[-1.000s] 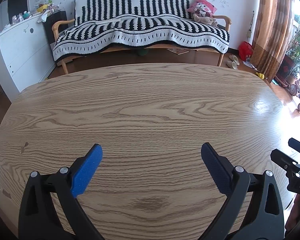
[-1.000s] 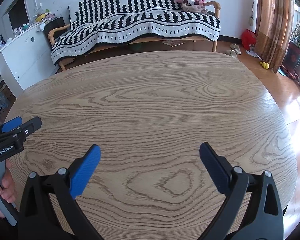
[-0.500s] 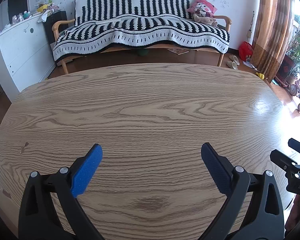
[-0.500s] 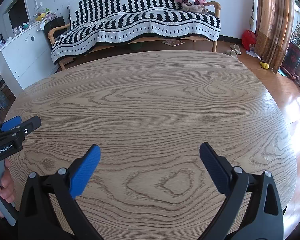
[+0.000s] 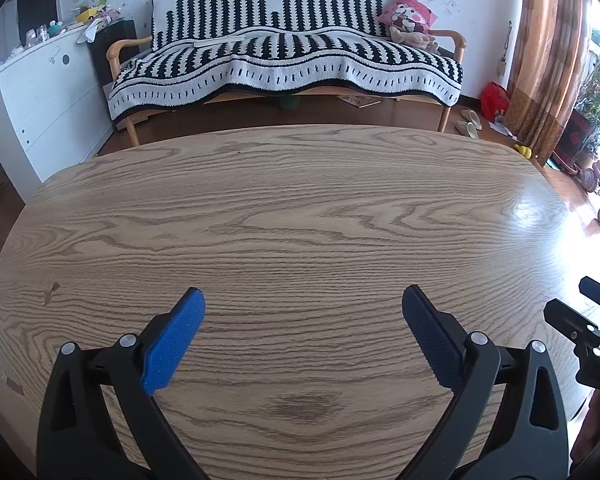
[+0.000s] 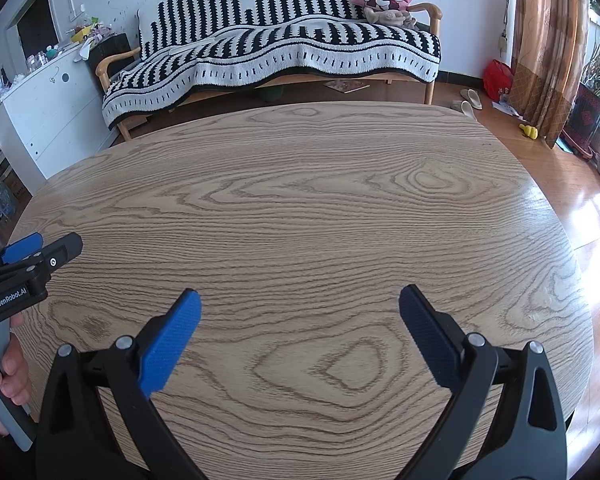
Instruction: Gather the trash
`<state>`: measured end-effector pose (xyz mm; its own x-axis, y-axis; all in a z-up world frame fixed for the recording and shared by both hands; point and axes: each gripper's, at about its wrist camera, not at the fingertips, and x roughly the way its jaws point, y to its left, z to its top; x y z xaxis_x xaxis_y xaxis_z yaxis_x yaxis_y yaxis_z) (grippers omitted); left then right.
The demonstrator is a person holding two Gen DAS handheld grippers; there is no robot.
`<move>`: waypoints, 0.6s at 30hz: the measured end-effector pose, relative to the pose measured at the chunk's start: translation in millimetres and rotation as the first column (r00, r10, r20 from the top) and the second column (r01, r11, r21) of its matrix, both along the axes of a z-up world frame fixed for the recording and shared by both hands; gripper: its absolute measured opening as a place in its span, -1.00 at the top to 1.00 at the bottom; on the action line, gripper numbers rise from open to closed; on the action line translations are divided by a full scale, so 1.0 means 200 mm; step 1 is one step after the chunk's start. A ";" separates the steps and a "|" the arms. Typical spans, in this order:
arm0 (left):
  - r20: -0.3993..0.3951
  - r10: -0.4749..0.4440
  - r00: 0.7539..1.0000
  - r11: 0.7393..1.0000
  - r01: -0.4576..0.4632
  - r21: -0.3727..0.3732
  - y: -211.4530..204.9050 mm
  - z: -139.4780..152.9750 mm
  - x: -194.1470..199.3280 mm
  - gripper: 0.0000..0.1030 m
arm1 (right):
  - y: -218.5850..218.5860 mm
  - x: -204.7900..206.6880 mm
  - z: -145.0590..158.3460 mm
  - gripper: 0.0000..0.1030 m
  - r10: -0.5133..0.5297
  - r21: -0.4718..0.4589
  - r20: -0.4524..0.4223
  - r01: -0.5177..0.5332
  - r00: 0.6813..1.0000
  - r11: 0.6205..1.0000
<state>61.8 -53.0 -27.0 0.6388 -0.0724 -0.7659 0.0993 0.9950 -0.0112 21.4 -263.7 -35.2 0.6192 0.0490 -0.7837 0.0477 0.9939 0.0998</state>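
Observation:
Both wrist views look across a bare oval wooden table (image 5: 300, 216) (image 6: 300, 208); no trash shows on it. My left gripper (image 5: 303, 300) hovers over the near edge, open, with nothing between its blue pads. My right gripper (image 6: 300, 302) is likewise open and holds nothing. The right gripper's black tips (image 5: 580, 320) show at the right edge of the left wrist view. In the right wrist view, the left gripper (image 6: 40, 254) is at the left edge, with a hand (image 6: 8, 376) on its handle.
Beyond the table stands a wooden sofa under a black-and-white striped blanket (image 5: 284, 60) with a pink cushion (image 5: 410, 12). A white cabinet (image 5: 40, 96) with clutter on top is at the left. A curtain (image 5: 548, 60), a red bag (image 5: 494, 98) and slippers (image 5: 470, 124) are on the right.

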 end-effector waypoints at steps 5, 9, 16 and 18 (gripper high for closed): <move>0.000 0.001 1.000 1.000 -0.001 0.002 0.00 0.00 -0.02 -0.86 | 0.00 0.00 0.00 -0.86 0.000 0.001 0.000 0.000 1.000 1.000; 0.001 0.002 1.000 1.000 -0.002 0.005 0.00 0.00 -0.02 -0.86 | 0.00 0.00 0.00 -0.86 0.001 -0.001 -0.001 -0.001 1.000 1.000; 0.004 -0.002 1.000 1.000 0.002 0.008 0.00 0.01 -0.03 -0.86 | 0.00 0.00 0.00 -0.86 0.002 -0.002 -0.001 -0.002 1.000 1.000; 0.005 -0.007 1.000 1.000 0.007 0.011 -0.01 0.02 -0.03 -0.86 | 0.00 0.00 0.00 -0.86 0.001 -0.002 -0.001 -0.001 1.000 1.000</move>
